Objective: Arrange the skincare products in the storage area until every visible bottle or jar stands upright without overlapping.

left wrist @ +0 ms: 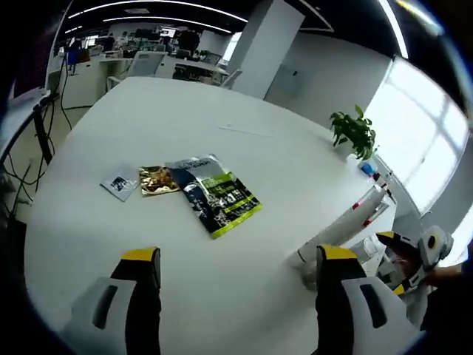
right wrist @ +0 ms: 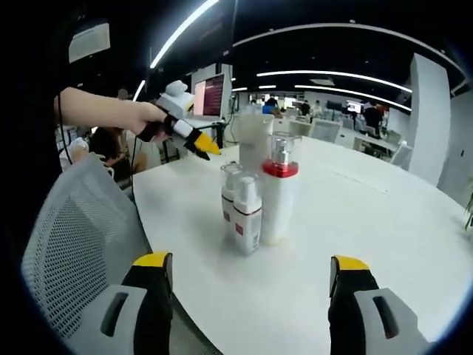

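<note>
A: How are your tools rn?

B: My right gripper (right wrist: 251, 288) — jaws spread wide, nothing between them, yellow-tipped, hovering over the white table (right wrist: 384, 222). My left gripper (left wrist: 240, 285) is the same: jaws apart, nothing held, over a bare part of that table.

A: And the skincare stuff?

B: In the right gripper view, straight ahead of the jaws, near the table edge. All upright, clustered tight. The tall white bottle (right wrist: 279, 194) has a red collar w/ a clear cap. Just beside it, nearer me, is the small pump bottle (right wrist: 247, 213) — white w/ a red band low on the label. A second small bottle (right wrist: 230, 191) stands right behind that; can't tell if they touch. There's also a taller frosted container (right wrist: 253, 140) at the back.

A: Anything else round there?

B: A grey mesh chair (right wrist: 74, 244) at the table edge. My left hand (right wrist: 144, 118) w/ its gripper shows beyond the bottles, jaw tips yellow.

A: Left gripper view?

B: Three flat packets (left wrist: 188, 188) lying mid-table, the biggest dark blue and green. A potted plant (left wrist: 353, 133) at the far edge by the window.
</note>
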### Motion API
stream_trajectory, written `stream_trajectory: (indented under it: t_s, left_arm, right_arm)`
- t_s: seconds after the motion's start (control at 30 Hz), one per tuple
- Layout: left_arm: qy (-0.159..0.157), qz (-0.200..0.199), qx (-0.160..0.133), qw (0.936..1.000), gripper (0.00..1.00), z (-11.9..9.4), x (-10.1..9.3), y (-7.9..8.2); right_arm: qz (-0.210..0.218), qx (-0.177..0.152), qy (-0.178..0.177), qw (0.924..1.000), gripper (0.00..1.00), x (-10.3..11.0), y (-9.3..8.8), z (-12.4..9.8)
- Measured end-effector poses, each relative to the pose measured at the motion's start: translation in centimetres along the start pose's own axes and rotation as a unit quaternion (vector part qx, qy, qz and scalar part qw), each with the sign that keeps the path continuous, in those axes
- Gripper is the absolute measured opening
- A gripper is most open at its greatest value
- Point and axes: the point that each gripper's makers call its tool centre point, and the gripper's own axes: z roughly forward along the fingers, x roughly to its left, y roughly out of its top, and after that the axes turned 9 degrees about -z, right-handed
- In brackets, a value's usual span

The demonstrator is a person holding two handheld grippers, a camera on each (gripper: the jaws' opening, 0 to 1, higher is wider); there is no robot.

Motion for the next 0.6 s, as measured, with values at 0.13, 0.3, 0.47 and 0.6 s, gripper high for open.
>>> stream_trajectory:
  t_s: [0.13, 0.3, 0.47, 0.6]
  left_arm:
    - [0.023, -0.008, 0.012, 0.9996, 0.75, 1.8, 1.1, 0.2]
    - [0.046, -0.005, 0.024, 0.9986, 0.73, 3.4, 2.4, 0.5]
    - [0.073, 0.004, 0.036, 0.9966, 0.71, 4.2, 3.2, 0.6]
    - [0.085, 0.012, 0.043, 0.9954, 0.67, 5.7, 4.0, 1.2]
  right_arm:
    - [0.001, 0.004, 0.002, 1.0, 0.92, 0.2, 0.0, 0.1]
    - [-0.002, 0.008, 0.004, 1.0, 0.92, 0.3, -0.1, 0.1]
    - [0.004, 0.014, 0.001, 0.9999, 0.91, 0.2, -0.4, 0.1]
    - [0.006, 0.016, 0.005, 0.9998, 0.89, 0.3, -0.5, 0.1]
